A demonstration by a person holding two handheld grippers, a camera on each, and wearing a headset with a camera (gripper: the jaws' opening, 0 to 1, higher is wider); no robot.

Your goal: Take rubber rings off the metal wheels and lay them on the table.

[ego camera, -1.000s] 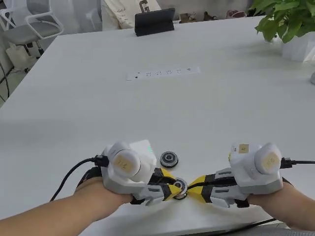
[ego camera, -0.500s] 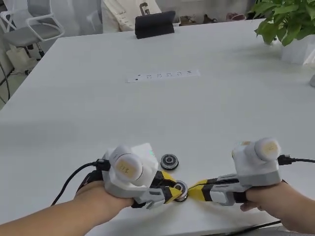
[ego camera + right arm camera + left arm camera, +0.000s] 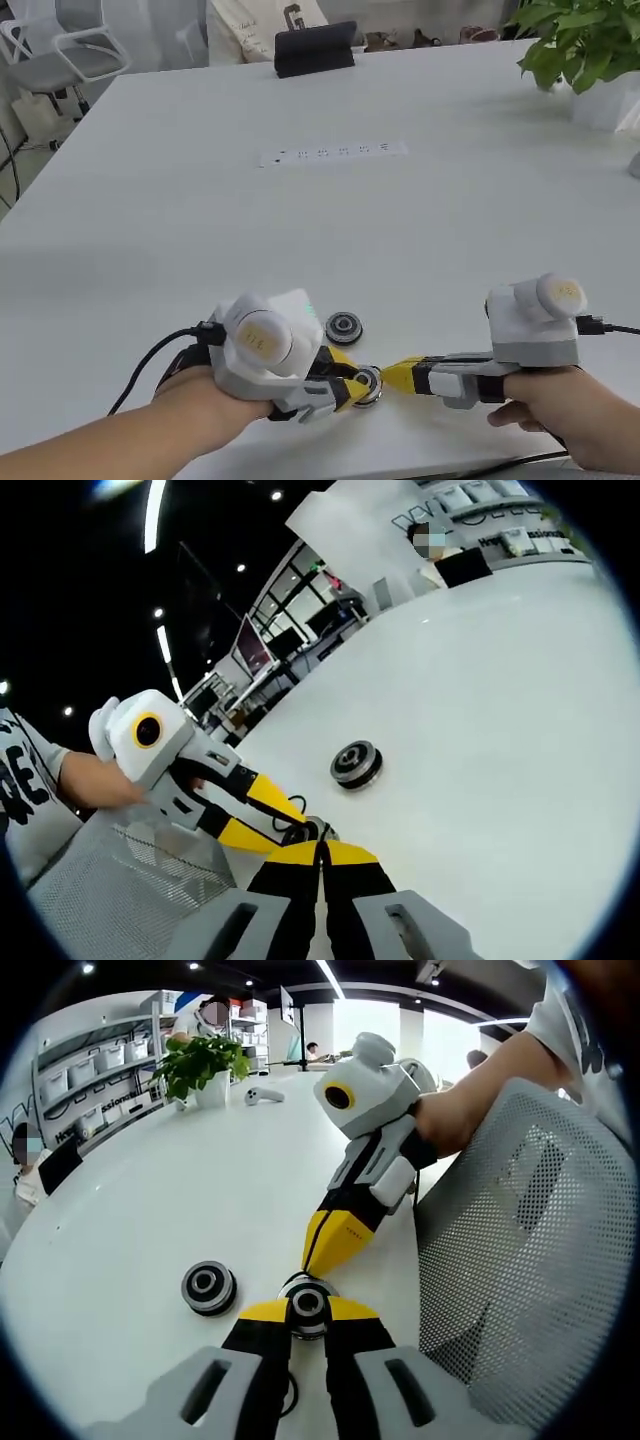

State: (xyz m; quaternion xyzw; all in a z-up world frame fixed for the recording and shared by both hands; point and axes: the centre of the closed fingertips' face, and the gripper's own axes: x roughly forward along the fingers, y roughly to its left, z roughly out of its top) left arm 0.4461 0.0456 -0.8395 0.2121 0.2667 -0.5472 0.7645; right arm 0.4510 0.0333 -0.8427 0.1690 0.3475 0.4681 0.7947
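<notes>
I am holding the left tool clamped on a small metal wheel, its two yellow jaws pressing the wheel from either side, right at the near edge of the white desk. In the head view this wheel is sitting low in the middle, between my two hands, and I cannot tell whether it is touching the desk or hanging just above it. I am bringing the right tool in from the opposite side, so the two tools are meeting nose to nose. Its jaws are drawn together to a thin slit, and the yellow tip is touching the wheel's rim. I cannot tell whether it is pinching the rubber or only resting against it. A second wheel is lying flat on the desk just beyond the clamped one, apart from both tools, and it is wearing a dark band around its outside. Farther across the desk a white power strip is lying flat near the middle, a black stand is sitting at the far edge, and a leafy plant is standing at the far right corner. In the left gripper view a grey mesh chair back is showing beside my right arm.
</notes>
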